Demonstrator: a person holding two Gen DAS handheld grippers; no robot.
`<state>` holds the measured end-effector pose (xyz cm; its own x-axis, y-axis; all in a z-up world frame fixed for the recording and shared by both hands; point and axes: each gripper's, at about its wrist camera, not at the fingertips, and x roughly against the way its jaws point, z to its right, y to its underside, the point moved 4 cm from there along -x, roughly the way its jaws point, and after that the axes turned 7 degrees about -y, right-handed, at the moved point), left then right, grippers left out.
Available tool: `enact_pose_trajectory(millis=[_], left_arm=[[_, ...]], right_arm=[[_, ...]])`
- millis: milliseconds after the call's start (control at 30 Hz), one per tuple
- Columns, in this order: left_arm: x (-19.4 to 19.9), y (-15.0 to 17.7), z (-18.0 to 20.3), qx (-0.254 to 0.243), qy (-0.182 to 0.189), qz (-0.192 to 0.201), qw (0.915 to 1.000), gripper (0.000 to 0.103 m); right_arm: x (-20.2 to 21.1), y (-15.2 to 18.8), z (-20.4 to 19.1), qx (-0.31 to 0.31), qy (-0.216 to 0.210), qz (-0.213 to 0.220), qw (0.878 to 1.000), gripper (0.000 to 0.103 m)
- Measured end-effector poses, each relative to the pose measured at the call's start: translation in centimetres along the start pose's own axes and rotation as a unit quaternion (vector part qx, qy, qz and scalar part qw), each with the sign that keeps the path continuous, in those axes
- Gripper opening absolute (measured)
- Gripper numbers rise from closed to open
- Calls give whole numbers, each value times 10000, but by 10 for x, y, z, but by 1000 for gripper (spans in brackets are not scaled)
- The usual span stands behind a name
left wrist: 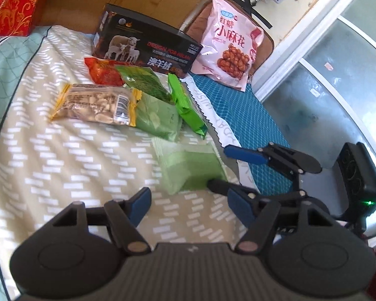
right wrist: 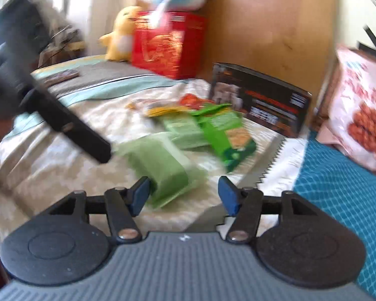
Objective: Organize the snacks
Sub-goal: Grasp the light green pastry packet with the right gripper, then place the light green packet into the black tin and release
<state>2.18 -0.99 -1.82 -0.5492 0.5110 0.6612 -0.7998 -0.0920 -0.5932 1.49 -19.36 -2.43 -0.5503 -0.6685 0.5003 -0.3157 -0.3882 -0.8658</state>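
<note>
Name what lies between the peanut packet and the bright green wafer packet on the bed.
In the left wrist view, a pale green packet lies between the peanut packet and the bright green wafer packet, partly tucked under the peanuts.

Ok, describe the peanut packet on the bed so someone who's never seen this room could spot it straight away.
Start at the black box with sheep on it, standing on the patterned bedspread near the wooden headboard. In front of it lies a cluster of snack packets; the peanut packet is at its left edge, overlapping a pale green packet. It alone is see-through with yellow ends, a barcode and pale nuts showing.
</note>
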Motion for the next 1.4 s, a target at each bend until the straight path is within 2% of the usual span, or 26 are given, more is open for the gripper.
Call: enact_pose_trajectory(millis=[167, 333, 367, 400, 433, 533, 700, 833, 933, 1000, 1133, 1300, 1400], left_arm=[[3, -15, -13, 316, -70, 150, 9994, 69], [-12, -22, -10, 335, 36, -1, 9994, 68], [-18, -22, -7, 311, 71, -71, 9995, 67], [-21, -21, -3, 248, 95, -27, 9996, 66], [-25, -20, 2, 172, 135, -69, 9997, 61], [-25, -21, 11, -17, -11, -110, 9999, 61], [-1, -37, 14, 25, 201, 63, 9998, 61], [10, -72, 22, -189, 76, 463, 9987, 61], [6, -111, 21, -189, -128, 762, 9968, 61], [-2, -140, 14, -21, -197, 887, 9959, 61], [-35, -192, 7, 102, -330, 1027, 9941, 62], [-87, -228, 3, 92, -518, 860, 9949, 62], [-110, -237, -6, 209, -678, 855, 9938, 64]], right_arm=[[3, 2, 1, -15, -106, -14, 9999, 63], [-2, 8, 1, -277, -249, -181, 9991, 61], [-3, 7, 0, -284, -252, -157, 9992, 54], [-5, 5, -1, -291, -319, -138, 9990, 41], [-7, 2, -2, -292, -401, -125, 9987, 38], [-10, -3, -5, -160, -318, -123, 9993, 37], [4, -25, 6, -305, -597, 277, 9974, 37], [-2, -56, 31, -483, -646, 652, 9946, 36], [-21, -82, 54, -551, -513, 881, 9933, 36], [-37, -98, 74, -626, -381, 967, 9926, 36], [-65, -122, 111, -667, 43, 1085, 9919, 36], [-96, -131, 153, -891, 514, 1066, 9890, 36], [-113, -126, 169, -962, 889, 932, 9870, 39]])
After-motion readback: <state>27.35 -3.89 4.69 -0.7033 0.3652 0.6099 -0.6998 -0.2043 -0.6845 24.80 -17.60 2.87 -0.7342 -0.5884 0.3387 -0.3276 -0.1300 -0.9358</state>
